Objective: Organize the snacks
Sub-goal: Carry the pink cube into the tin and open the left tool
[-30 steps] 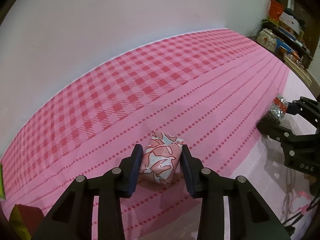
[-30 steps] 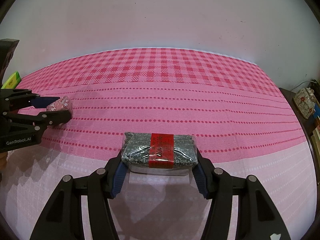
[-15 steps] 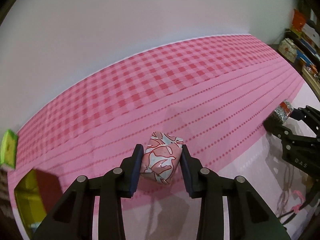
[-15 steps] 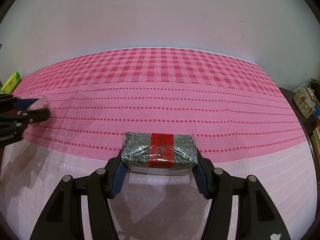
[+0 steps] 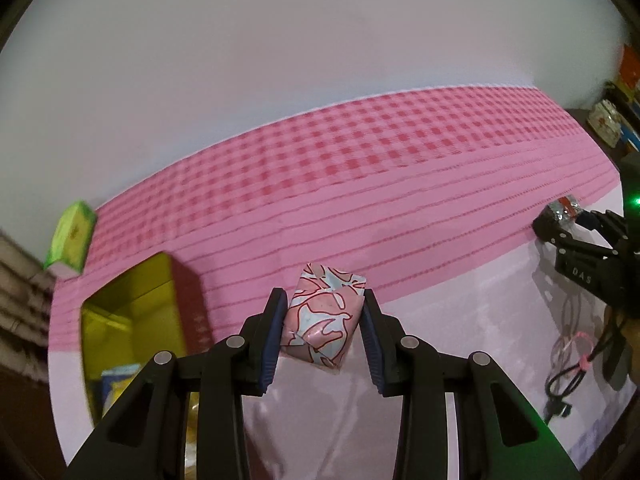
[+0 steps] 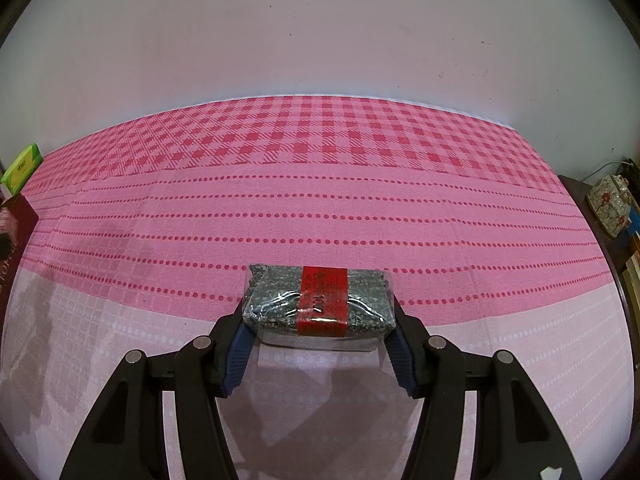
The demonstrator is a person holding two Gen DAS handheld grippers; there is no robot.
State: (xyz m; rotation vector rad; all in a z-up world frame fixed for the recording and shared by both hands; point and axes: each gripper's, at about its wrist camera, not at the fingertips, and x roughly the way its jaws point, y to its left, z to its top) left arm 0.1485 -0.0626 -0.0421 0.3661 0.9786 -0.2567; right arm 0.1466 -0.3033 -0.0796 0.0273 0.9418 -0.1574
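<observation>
Left gripper (image 5: 323, 334) carried leftward since earlier frame, jaws pinching pink-white patterned wrapped snack (image 5: 324, 320); open yellow-lined tin box (image 5: 132, 320) now just left of jaws, likely drop spot. Right gripper (image 6: 319, 340) unmoved, jaws clamping dark clear-wrapped red-banded block (image 6: 318, 304).

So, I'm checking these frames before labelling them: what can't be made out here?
- Inside of the yellow tin, left wrist view: blurred, and the left gripper covers its lower part.
- Red label on the dark snack pack, right wrist view: print too small to read.
- Dark red box, right wrist view: cut off by the left edge.
</observation>
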